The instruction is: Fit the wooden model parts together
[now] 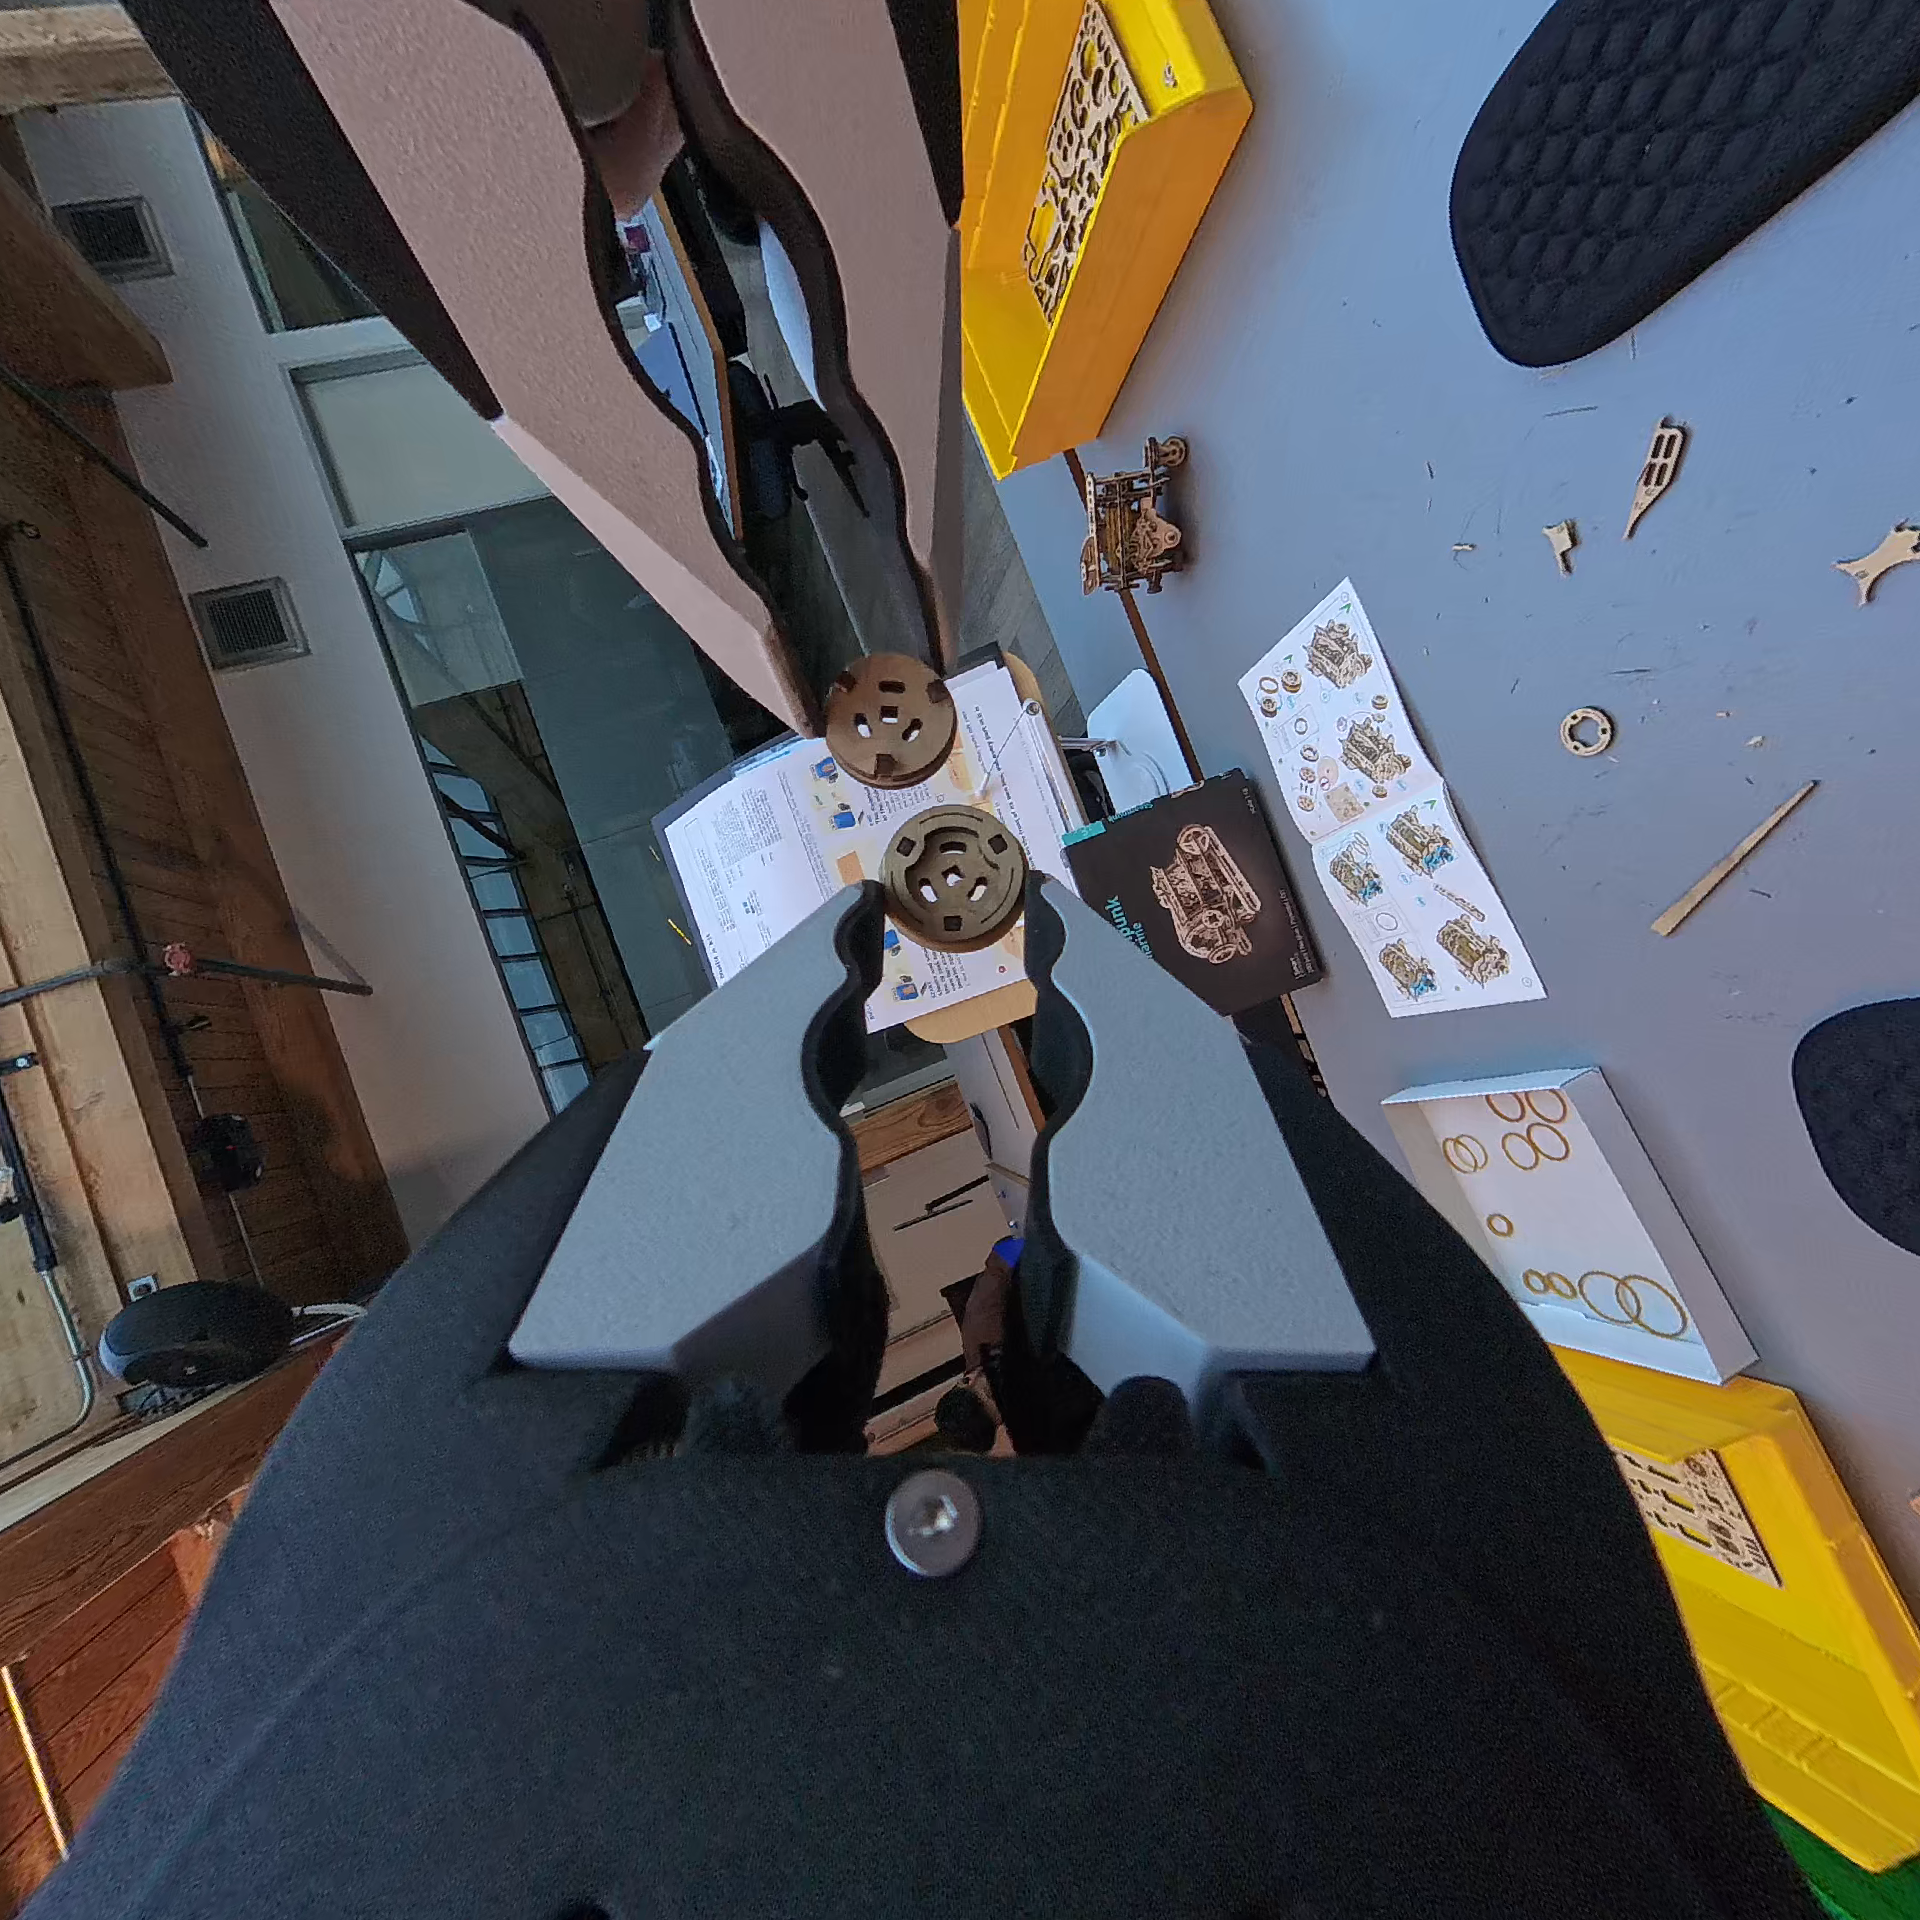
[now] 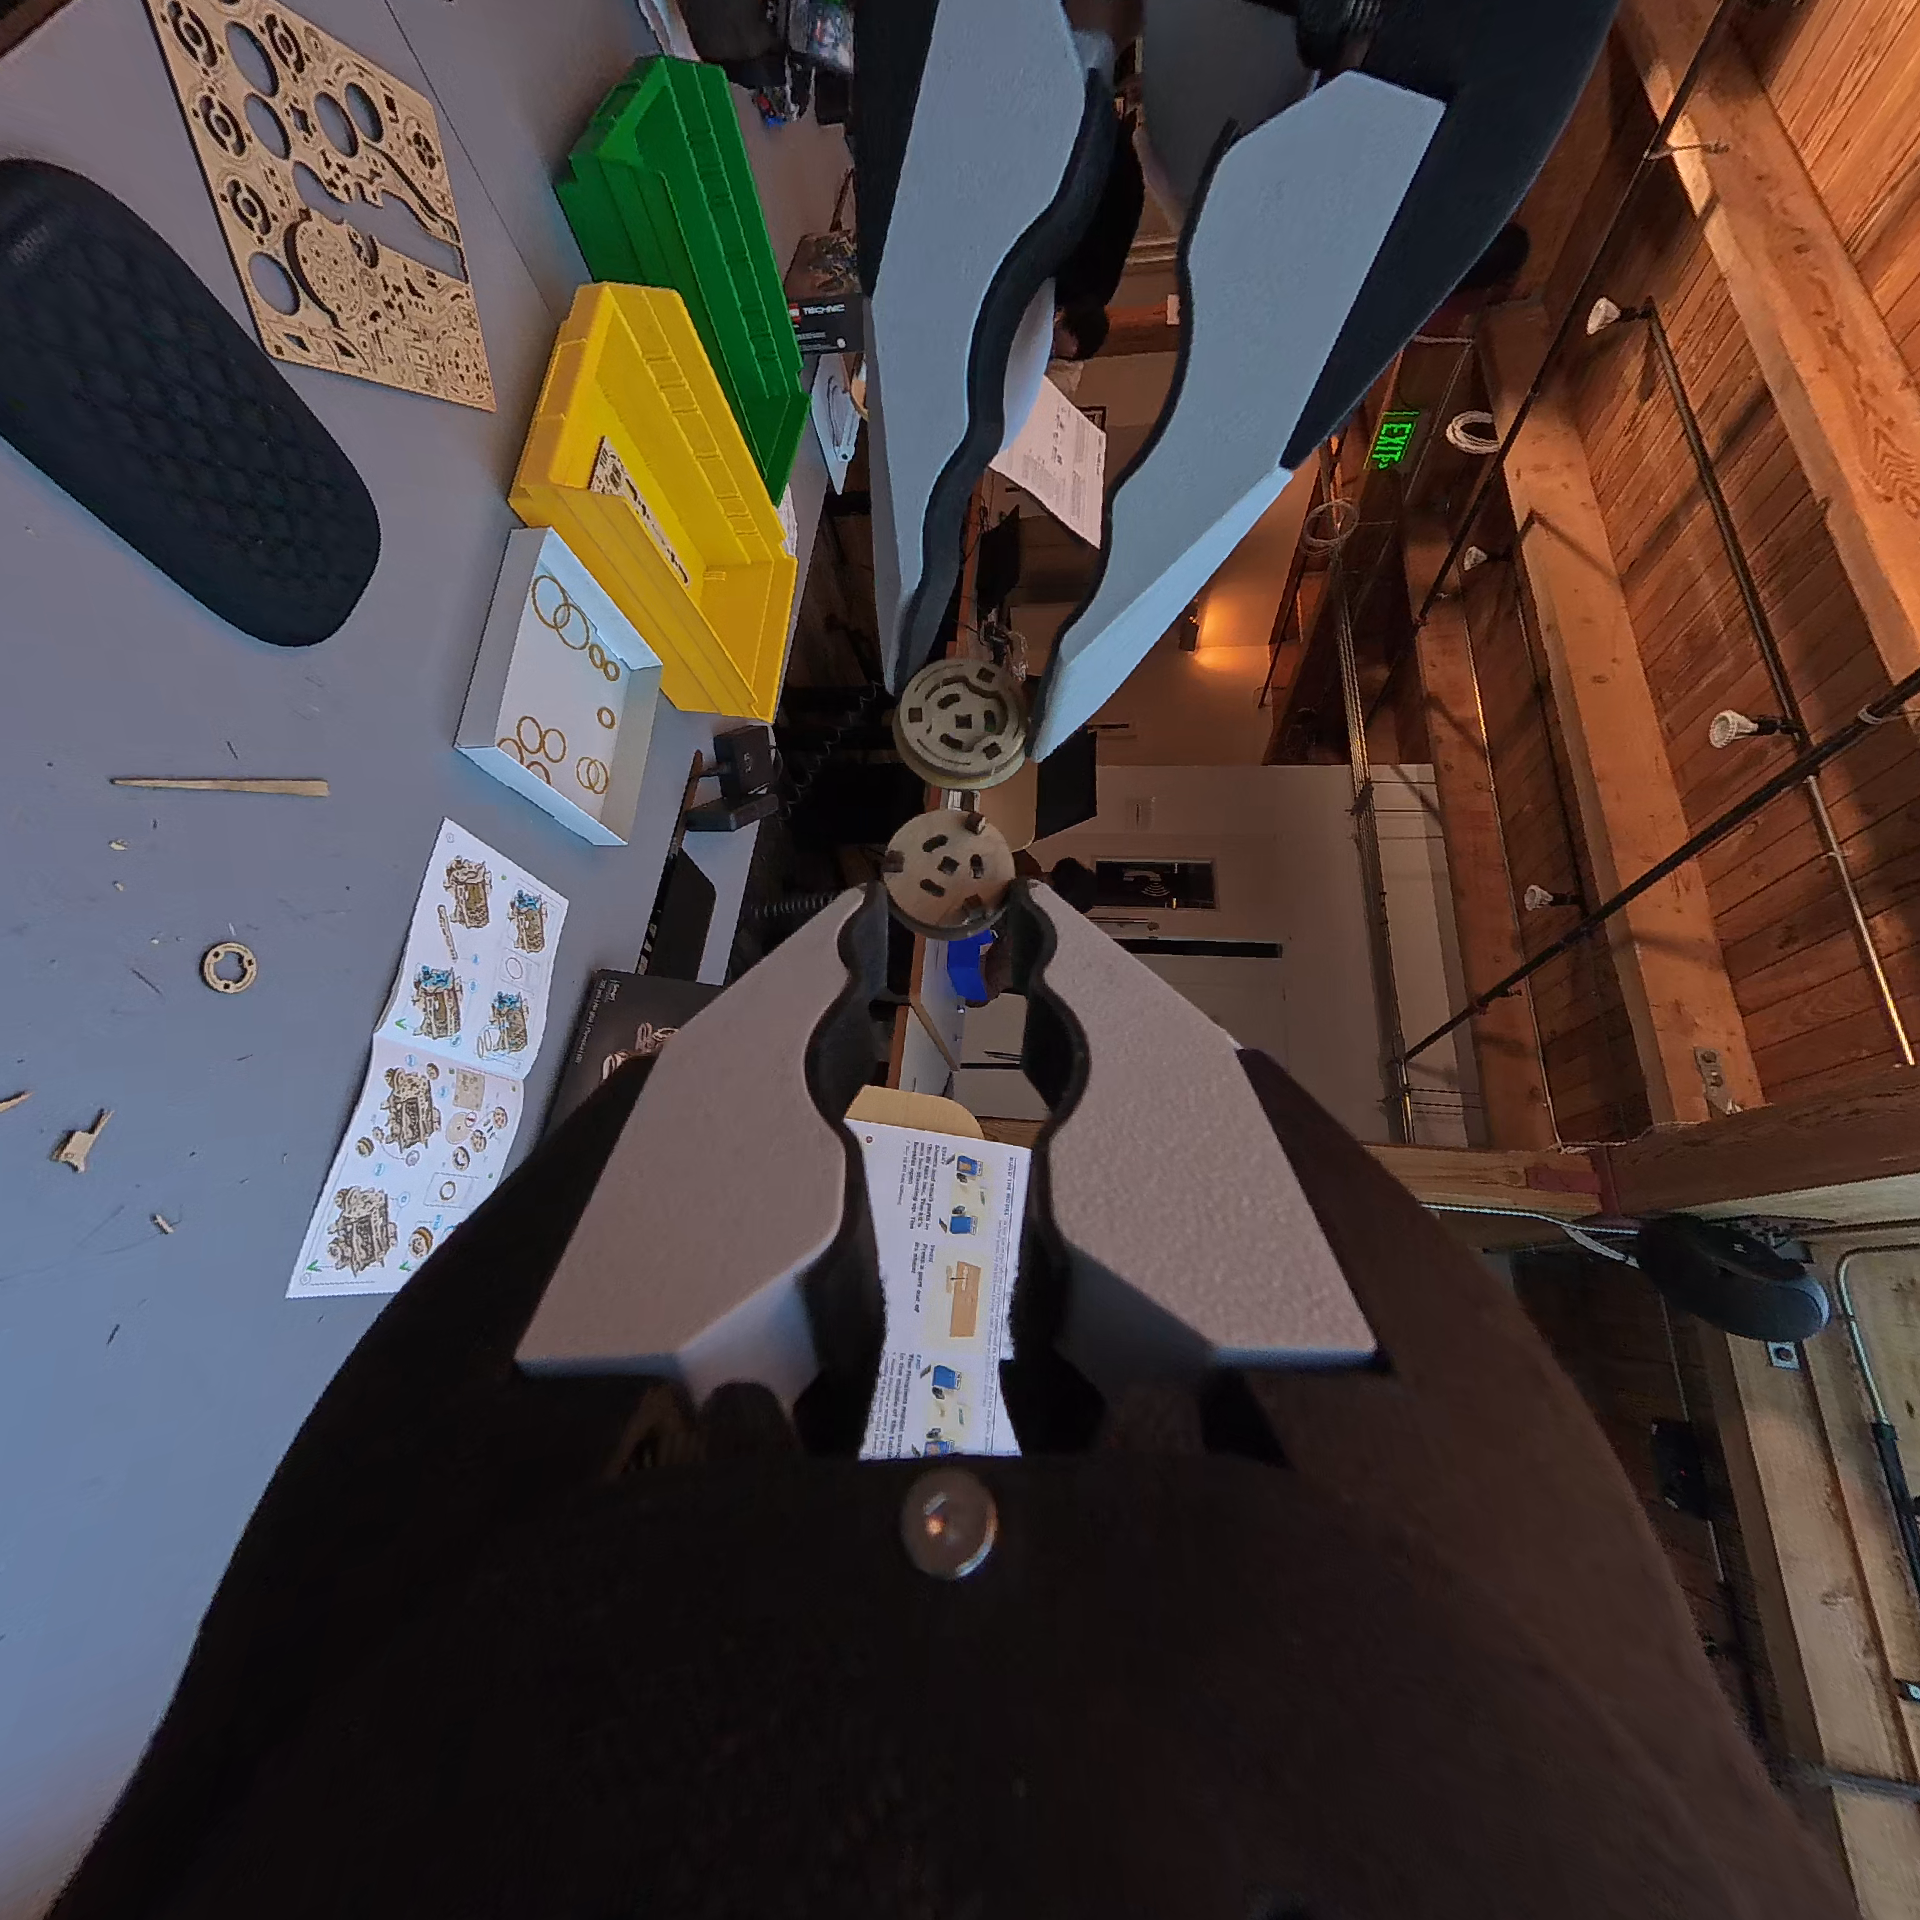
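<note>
My left gripper point(image 1: 953, 888) is shut on a round wooden disc with ring grooves and slots point(image 1: 951, 878). My right gripper point(image 2: 945, 899) is shut on a second round wooden disc with small pegs standing out of its face point(image 2: 948, 871). Both discs are held in the air beside the grey table, face to face, with a small gap between them. The right gripper point(image 1: 883, 707) and its pegged disc point(image 1: 890, 720) show at the top of the left wrist view. The left gripper point(image 2: 966, 707) and its grooved disc point(image 2: 964, 724) show at the top of the right wrist view.
On the grey table point(image 1: 1455, 520) lie an instruction leaflet point(image 1: 1387, 800), a black box point(image 1: 1195, 894), a partly built wooden model point(image 1: 1132, 520), a white tray of rubber rings point(image 1: 1569, 1216), yellow bins point(image 1: 1101, 218), a green bin point(image 2: 696, 249), a cut wooden sheet point(image 2: 332, 197), black pads point(image 2: 156, 405), a loose ring point(image 1: 1587, 732) and a stick point(image 1: 1730, 860). My left and right fingertips are right by each other.
</note>
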